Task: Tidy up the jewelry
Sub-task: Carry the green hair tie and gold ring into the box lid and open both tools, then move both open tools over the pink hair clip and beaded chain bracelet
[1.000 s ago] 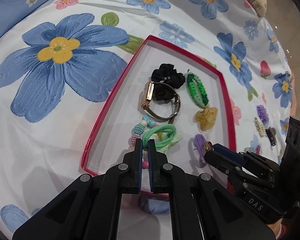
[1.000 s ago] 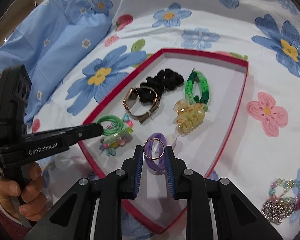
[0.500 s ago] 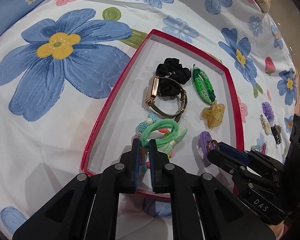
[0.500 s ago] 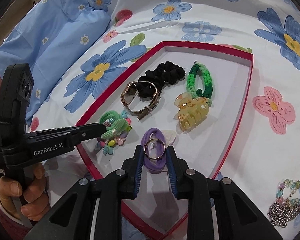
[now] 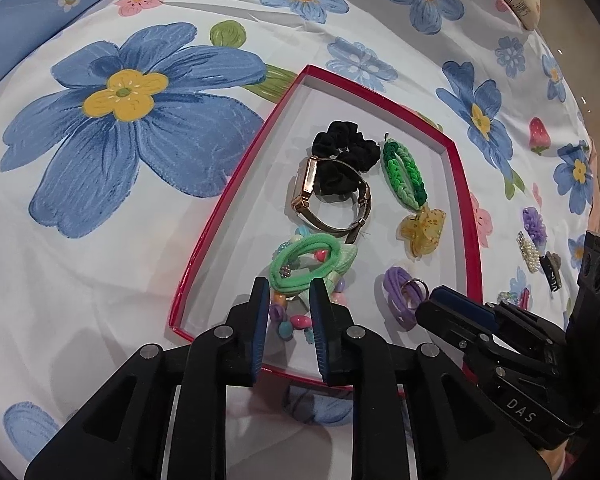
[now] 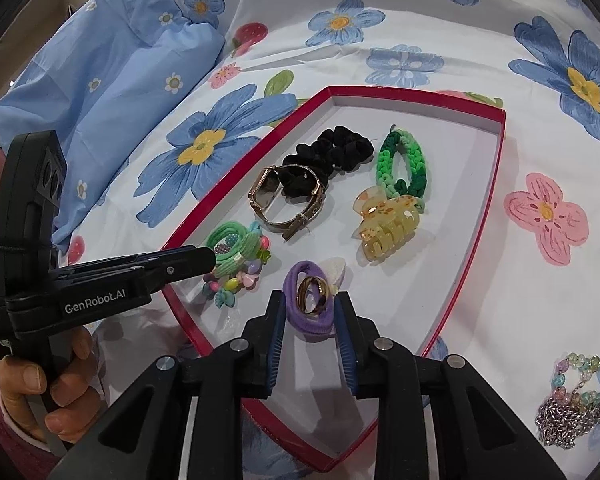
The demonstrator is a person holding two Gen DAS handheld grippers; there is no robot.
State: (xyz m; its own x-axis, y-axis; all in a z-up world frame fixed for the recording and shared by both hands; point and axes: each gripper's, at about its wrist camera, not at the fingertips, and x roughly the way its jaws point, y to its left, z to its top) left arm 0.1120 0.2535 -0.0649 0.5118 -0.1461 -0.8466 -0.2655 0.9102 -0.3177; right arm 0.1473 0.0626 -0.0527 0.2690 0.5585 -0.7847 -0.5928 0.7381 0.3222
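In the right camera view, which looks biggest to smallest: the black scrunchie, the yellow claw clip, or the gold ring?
1. Black scrunchie
2. Yellow claw clip, fairly close to the scrunchie in size
3. Gold ring, clearly smallest though nearest the camera

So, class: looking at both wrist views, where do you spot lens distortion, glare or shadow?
Left wrist view: the red tray has straight edges bowed by the fisheye, and dark vignetting fills the corners. Right wrist view: the same bowing; the yellow claw clip casts a soft shadow on the tray floor, and the gold ring shows a small highlight; no harsh glare.
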